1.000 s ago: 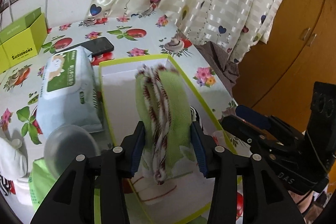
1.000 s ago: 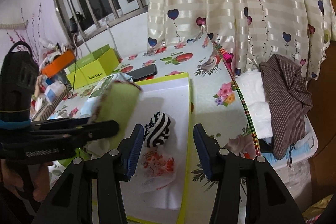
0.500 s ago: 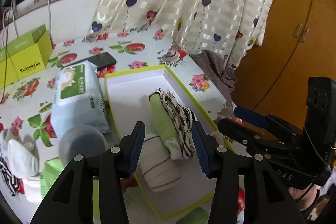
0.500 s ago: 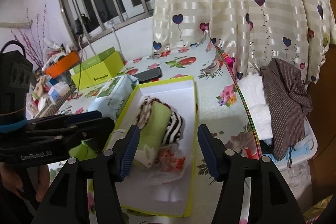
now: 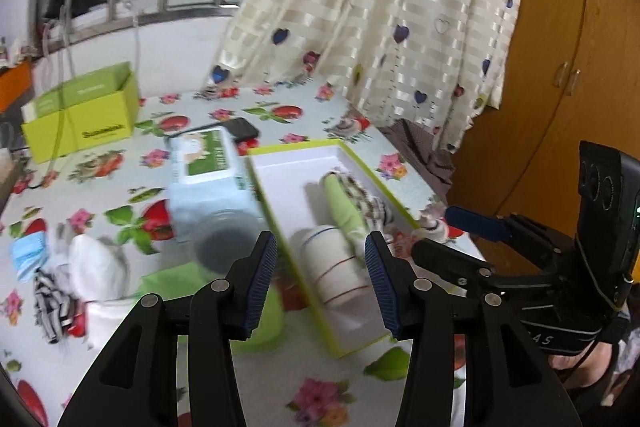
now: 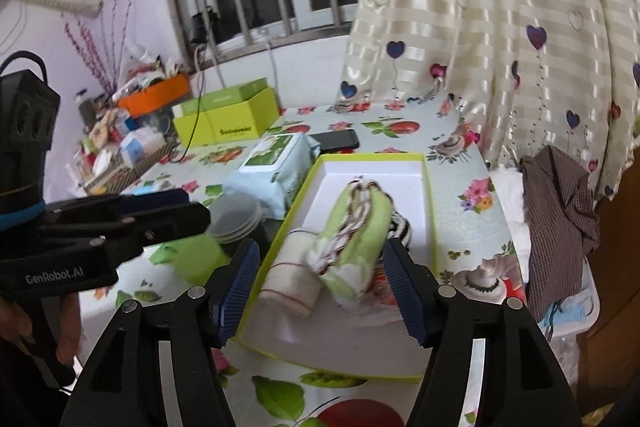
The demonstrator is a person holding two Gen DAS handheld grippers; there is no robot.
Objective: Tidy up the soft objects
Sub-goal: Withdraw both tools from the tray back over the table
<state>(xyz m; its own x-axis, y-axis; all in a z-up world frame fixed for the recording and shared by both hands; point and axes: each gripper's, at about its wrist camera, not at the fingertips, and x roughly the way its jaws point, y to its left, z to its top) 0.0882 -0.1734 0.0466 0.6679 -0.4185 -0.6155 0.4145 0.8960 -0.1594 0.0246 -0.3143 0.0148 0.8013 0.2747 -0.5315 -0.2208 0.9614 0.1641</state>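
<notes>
Socks [image 6: 352, 247] in box [image 6: 428, 195]; loose pile [image 5: 80, 275] left-wrist view only.

Soft window daylight, motion blur, fisheye bending and dark corners.

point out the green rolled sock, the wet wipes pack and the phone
green rolled sock [image 6: 356, 239], right wrist view, middle of the roll
wet wipes pack [image 6: 276, 163], right wrist view, its top face
phone [image 6: 338, 140], right wrist view, centre of the dark screen
</notes>
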